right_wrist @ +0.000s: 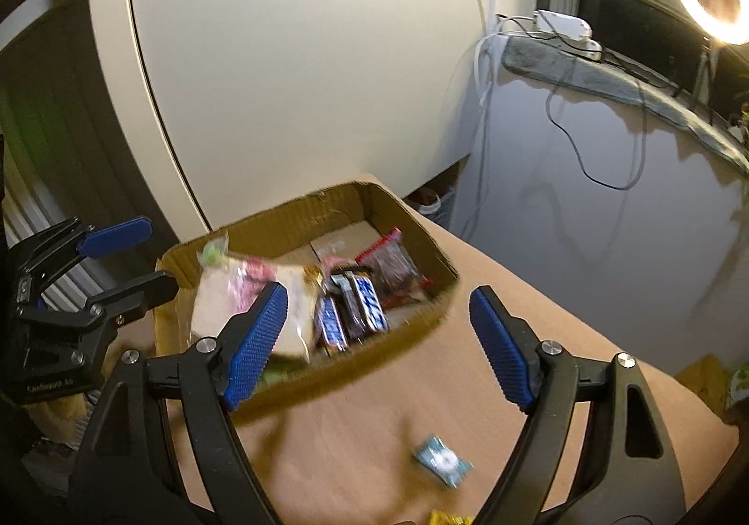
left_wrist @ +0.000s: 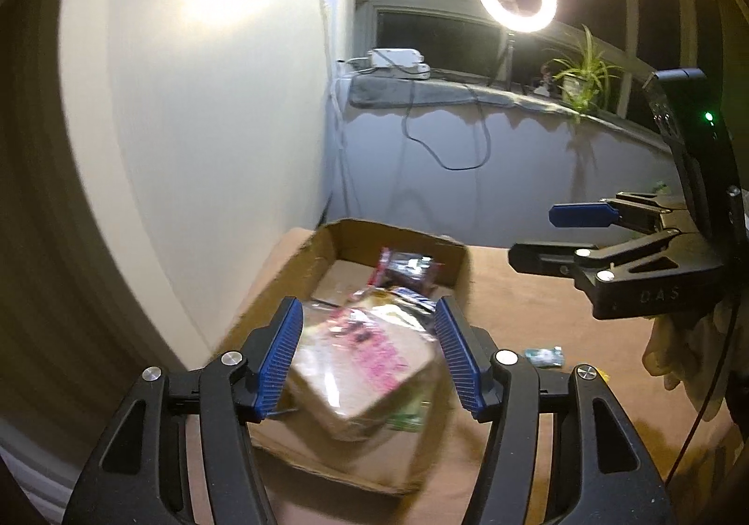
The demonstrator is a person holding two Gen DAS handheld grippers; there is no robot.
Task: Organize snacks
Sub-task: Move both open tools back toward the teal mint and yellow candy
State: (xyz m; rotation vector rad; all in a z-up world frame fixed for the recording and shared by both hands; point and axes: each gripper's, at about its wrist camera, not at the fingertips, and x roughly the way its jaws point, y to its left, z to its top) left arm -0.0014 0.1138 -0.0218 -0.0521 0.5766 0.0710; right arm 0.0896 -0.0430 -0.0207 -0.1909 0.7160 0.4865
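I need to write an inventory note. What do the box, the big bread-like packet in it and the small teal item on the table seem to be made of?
Box: brown corrugated cardboard, matt, with rough torn edges.
Big packet: probably clear glossy plastic film; glare streaks show, and a pale slice inside.
Small teal item: looks like a shiny printed foil or plastic wrapper; too blurred to say which.

The left gripper [left_wrist: 367, 354] filled the bottom of its own view, black arms rising to two blue ribbed pads [left_wrist: 278, 361] that stood apart with a clear gap on either side. Seen from the right wrist view, it reached in from the left edge [right_wrist: 126, 258], jaws parted. The right gripper [right_wrist: 379, 347] spread wider across the lower frame, and in the left wrist view it entered at the right edge [left_wrist: 557, 237], also parted.
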